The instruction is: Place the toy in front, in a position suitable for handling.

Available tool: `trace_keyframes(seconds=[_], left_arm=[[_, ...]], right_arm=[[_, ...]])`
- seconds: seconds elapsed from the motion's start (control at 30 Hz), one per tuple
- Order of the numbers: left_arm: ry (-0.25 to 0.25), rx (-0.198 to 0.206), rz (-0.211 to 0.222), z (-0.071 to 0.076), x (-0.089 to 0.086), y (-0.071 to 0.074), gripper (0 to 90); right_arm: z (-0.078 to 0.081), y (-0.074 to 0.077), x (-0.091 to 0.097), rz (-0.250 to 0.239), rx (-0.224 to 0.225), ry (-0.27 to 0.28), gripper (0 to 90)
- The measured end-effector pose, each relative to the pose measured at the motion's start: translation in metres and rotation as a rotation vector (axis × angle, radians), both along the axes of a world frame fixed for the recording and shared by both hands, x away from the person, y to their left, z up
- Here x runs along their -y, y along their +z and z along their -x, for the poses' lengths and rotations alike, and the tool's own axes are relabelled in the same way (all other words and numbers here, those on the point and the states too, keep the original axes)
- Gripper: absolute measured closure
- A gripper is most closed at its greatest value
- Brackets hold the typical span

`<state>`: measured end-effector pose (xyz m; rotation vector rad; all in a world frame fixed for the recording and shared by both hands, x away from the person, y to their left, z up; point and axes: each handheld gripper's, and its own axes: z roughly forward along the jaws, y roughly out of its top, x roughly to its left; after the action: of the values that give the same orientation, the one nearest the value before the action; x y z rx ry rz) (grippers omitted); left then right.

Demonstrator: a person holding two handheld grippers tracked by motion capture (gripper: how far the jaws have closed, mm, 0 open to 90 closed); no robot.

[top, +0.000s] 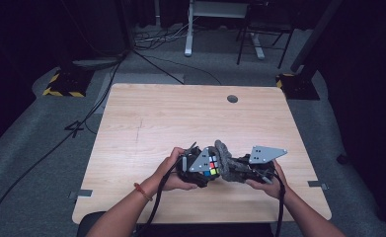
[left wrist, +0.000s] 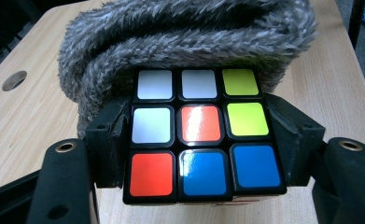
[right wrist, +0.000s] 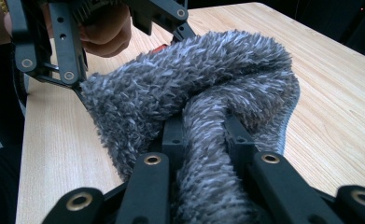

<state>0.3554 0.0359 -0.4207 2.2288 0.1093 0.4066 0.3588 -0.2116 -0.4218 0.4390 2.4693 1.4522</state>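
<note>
A colour-tiled puzzle cube (left wrist: 201,133) sits clamped between the jaws of my left gripper (left wrist: 199,140), its face showing white, yellow-green, orange and blue tiles. In the high view the cube (top: 211,166) and left gripper (top: 200,167) are near the table's front middle. A fluffy grey cloth (left wrist: 180,42) presses against the cube's far side. My right gripper (right wrist: 203,135) is shut on a bunched fold of that cloth (right wrist: 189,88). From above, the cloth (top: 227,160) lies between both grippers, with the right gripper (top: 252,168) just right of it.
The wooden table (top: 156,113) stretches away behind the grippers, with a round cable hole (top: 232,98) near its far edge. Cables, a desk frame and yellow-black striped bases stand on the grey floor beyond. A hand (right wrist: 105,28) holding the left gripper is close to the cloth.
</note>
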Motion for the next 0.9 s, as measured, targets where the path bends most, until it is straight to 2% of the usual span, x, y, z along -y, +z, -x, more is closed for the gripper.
trace_keyframes(seconds=[0.07, 0.27, 0.37, 0.47, 0.53, 0.67, 0.77, 0.83, 0.9], left_arm=[[-0.001, -0.004, 0.011, 0.0, -0.001, 0.002, 33.3], [0.001, 0.002, 0.031, 0.001, -0.003, 0.005, 33.4], [0.0, -0.001, 0.046, 0.0, -0.005, 0.007, 33.3], [0.0, -0.004, 0.036, -0.001, -0.006, 0.006, 33.3], [0.005, -0.008, 0.028, -0.003, -0.006, 0.004, 33.2], [0.005, -0.035, 0.009, -0.006, -0.003, -0.003, 33.2], [0.0, -0.026, -0.001, -0.003, 0.0, -0.004, 33.3], [-0.002, -0.02, 0.009, -0.002, 0.0, -0.001, 33.3], [-0.002, -0.008, 0.029, -0.001, -0.002, 0.002, 33.4]], right_arm=[[-0.001, -0.001, 0.0, 0.016, 0.011, -0.005, 75.5], [-0.009, -0.019, -0.005, 0.098, -0.035, -0.015, 75.5], [-0.011, -0.023, -0.007, 0.109, -0.048, -0.015, 75.5], [-0.01, -0.022, -0.006, 0.101, -0.051, -0.013, 75.4], [-0.009, -0.019, -0.005, 0.072, -0.048, -0.006, 75.4], [-0.003, -0.007, -0.002, 0.014, -0.013, 0.009, 75.5], [0.0, 0.0, 0.002, -0.034, 0.005, 0.012, 75.4], [0.0, 0.0, 0.001, -0.017, 0.014, 0.002, 75.3], [-0.002, -0.003, 0.001, 0.004, 0.003, -0.013, 75.3]])
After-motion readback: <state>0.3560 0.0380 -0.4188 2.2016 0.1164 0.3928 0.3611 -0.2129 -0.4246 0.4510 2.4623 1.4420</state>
